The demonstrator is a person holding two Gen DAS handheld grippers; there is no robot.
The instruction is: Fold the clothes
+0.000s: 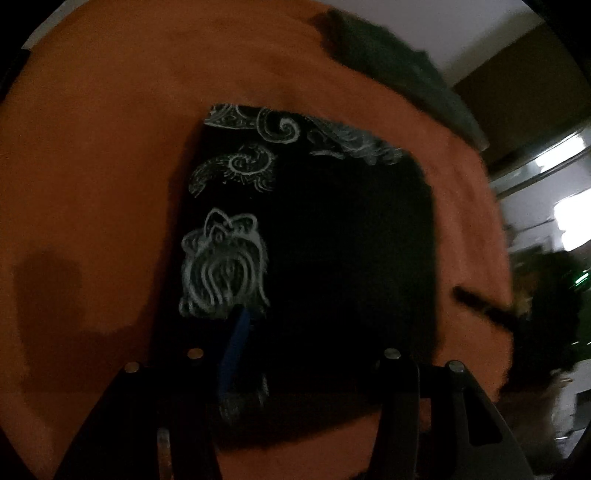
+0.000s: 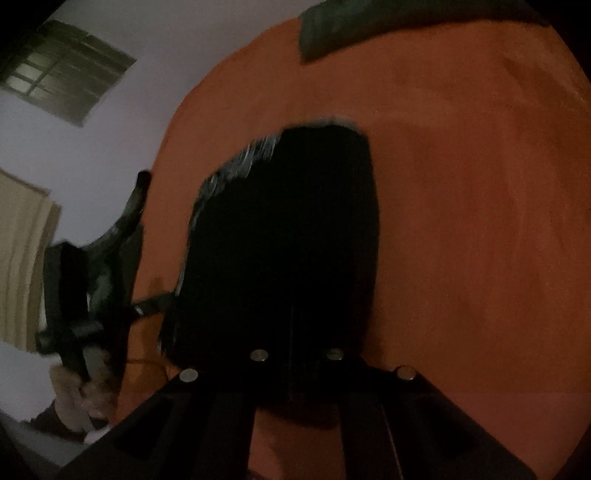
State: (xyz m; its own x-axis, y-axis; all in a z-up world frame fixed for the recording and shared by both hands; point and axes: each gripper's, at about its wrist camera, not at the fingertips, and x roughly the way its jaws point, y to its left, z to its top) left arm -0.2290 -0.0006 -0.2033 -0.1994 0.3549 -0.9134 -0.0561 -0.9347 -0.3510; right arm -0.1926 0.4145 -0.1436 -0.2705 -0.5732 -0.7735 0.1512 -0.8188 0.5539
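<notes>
A black garment (image 1: 332, 240) with white paisley prints lies folded in a rough rectangle on the orange bedcover (image 1: 110, 147). My left gripper (image 1: 306, 317) hovers over its near edge, open, with one blue-padded finger (image 1: 236, 350) showing against the cloth. The right wrist view shows this same gripper (image 2: 149, 240) from the side, fingers spread, held by a hand (image 2: 85, 387) at the garment's (image 2: 280, 240) left edge. My right gripper (image 2: 291, 314) points at the garment with its fingers together. In the left wrist view it is a single dark bar (image 1: 480, 302) just right of the cloth. No cloth shows between its fingers.
A dark green folded cloth (image 1: 388, 62) lies at the far side of the bedcover, and the right wrist view shows it too (image 2: 369, 26). The bed edge runs close on the garment's left in the right wrist view, with a wall and window (image 2: 62, 70) beyond. The light is dim.
</notes>
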